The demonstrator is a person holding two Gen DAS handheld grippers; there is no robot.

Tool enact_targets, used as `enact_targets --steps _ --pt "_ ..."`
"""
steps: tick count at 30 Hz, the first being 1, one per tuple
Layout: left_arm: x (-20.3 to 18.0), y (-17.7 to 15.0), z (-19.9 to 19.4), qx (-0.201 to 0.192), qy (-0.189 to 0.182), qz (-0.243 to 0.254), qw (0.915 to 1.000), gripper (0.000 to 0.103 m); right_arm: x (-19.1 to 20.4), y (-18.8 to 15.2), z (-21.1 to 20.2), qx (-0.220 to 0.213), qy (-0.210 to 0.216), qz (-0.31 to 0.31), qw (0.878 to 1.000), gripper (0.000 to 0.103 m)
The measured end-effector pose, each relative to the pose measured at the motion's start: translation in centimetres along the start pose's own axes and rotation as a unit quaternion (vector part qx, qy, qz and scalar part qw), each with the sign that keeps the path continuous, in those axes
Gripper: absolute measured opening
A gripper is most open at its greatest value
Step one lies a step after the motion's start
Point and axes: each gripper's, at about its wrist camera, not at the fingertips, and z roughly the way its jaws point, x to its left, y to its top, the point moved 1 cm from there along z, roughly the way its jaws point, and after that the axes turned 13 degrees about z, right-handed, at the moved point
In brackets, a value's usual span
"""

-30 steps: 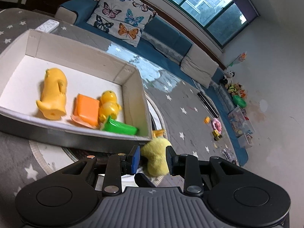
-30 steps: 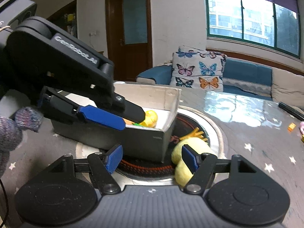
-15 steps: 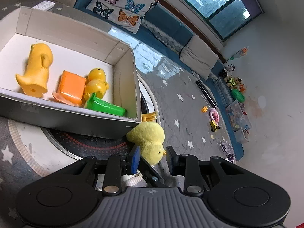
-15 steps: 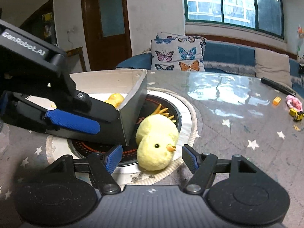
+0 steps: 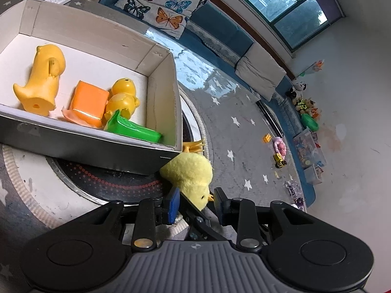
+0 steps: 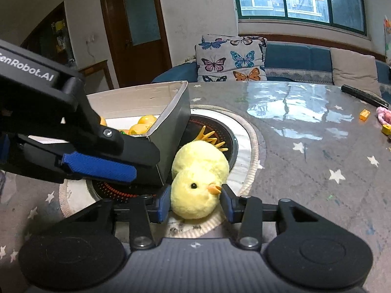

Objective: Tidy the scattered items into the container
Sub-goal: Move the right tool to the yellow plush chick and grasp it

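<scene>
A yellow plush chick lies on the table against the near corner of the cardboard box. My right gripper is closing on its head, both blue pads touching the plush. In the left wrist view the chick shows beyond my left gripper, whose jaws are opening and press on nothing. That gripper's blue-padded finger hovers left of the chick. The box holds a big yellow duck, an orange block, a small yellow duck and a green piece.
A spiky orange toy lies behind the chick beside the box. A black remote, a yellow block and a pink toy sit at the table's far right. A butterfly cushion rests on the blue sofa.
The right jaws have come together onto the chick's head. Both grippers have dipped closer to the chick, and the left jaws stand slightly wider.
</scene>
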Motion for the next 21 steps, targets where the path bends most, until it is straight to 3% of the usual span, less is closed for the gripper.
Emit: enact_targets --steps 14,16,19,21 --pt "-0.8 -0.5 1.1 -0.001 0.004 0.006 1.0 0.035 -0.4 -1.3 -4.1 0.003 -0.002 0.0 1.0 0.035" --pt "-0.8 -0.5 1.2 -0.004 0.005 0.005 1.0 0.035 -0.6 -1.2 -4.3 -0.001 -0.001 -0.001 1.0 0.041" --pt "-0.8 -0.5 1.4 -0.007 0.005 0.002 1.0 0.035 -0.8 -1.0 -4.1 -0.01 -0.003 -0.004 1.0 0.059" --pt "-0.7 -0.4 1.3 -0.013 0.006 0.0 0.9999 0.035 -0.6 -0.8 -3.8 -0.01 -0.001 -0.011 1.0 0.06"
